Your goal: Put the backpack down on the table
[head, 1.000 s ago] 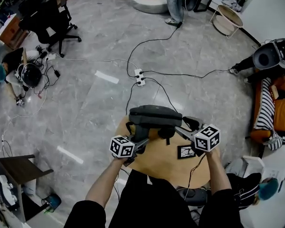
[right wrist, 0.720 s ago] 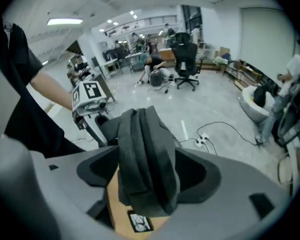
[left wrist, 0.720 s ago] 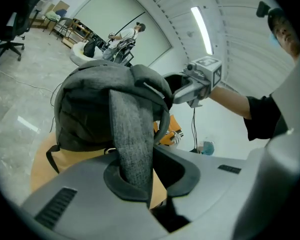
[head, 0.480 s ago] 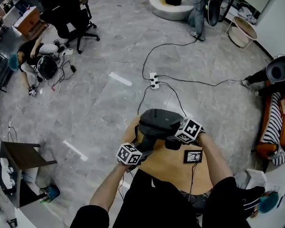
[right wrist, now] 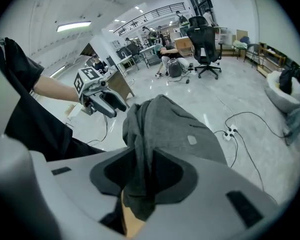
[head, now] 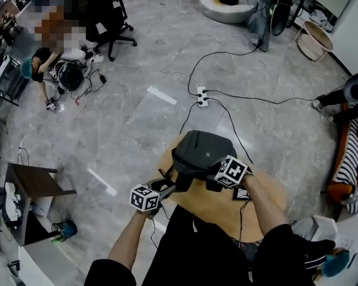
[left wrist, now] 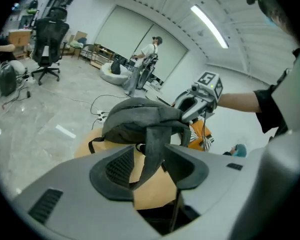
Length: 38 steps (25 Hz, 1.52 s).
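- Backpack is on the far-left part of the round table. It stands upright, and its base looks to be resting on the wood.
- Left gripper is at the bag's near-left side, and it's opening! The jaws are wide and a shoulder strap runs up between them, but the pads aren't squeezing it.
- Right gripper is at the bag's near-right side, and it's closing. A fold of the grey fabric is pinched between its pads.
- The step in hand, as I read it, is letting the bag settle onto the table.
- To do it well, hold that right-side pinch until the weight is fully on the wood. Then draw the left jaws straight back along the strap, so it slips free without dragging the bag toward the near edge.
- Watch the lean: the bag covers the far-left rim, and a sideways tug could tip it off.
- Hard to see:
  - The bag's underside is hidden, so full contact with the table is only my judgement.
  - In the head view the right gripper's tips are tucked under its marker cube.
  - The table's near side is hidden behind the person's body.
  - A black-and-white card just beside the right gripper is half covered.
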Each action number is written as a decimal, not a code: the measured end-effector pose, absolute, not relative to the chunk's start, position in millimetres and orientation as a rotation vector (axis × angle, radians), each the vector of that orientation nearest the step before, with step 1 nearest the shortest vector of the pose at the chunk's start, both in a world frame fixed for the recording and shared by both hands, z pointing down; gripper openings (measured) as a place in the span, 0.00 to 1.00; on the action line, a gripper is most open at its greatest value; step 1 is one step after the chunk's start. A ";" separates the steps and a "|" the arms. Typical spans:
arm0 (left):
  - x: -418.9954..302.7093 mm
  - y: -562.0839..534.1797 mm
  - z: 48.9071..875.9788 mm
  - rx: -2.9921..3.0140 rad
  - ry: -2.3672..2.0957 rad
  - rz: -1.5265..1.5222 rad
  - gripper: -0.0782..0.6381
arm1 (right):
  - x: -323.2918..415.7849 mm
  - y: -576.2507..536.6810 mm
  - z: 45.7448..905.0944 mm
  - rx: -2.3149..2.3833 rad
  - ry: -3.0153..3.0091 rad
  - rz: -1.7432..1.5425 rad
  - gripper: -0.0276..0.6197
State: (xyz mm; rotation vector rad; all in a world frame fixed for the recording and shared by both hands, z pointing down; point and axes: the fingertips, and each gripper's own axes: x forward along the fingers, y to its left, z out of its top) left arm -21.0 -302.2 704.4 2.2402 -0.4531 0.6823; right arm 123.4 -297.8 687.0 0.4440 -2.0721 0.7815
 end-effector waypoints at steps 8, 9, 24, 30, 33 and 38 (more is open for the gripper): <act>-49.4 -223.4 694.1 2.095 -0.662 0.512 0.37 | 89.8 -241.8 712.8 0.426 -2.107 0.711 0.22; -50.6 -211.6 695.9 2.085 -0.665 0.514 0.37 | 83.9 -234.0 718.6 0.421 -2.105 0.707 0.22; -72.5 -94.0 718.2 2.043 -0.587 0.544 0.35 | 42.5 -111.9 843.2 0.372 -1.953 0.530 0.23; -95.8 -50.1 730.0 2.027 -0.568 0.579 0.34 | 36.7 -85.0 888.2 0.376 -1.898 0.515 0.23; -104.1 -28.7 732.9 2.029 -0.563 0.566 0.34 | 31.0 -73.1 910.0 0.347 -1.879 0.528 0.23; -116.1 0.1 741.8 1.992 -0.555 0.546 0.34 | 25.9 -53.5 948.1 0.338 -1.820 0.630 0.26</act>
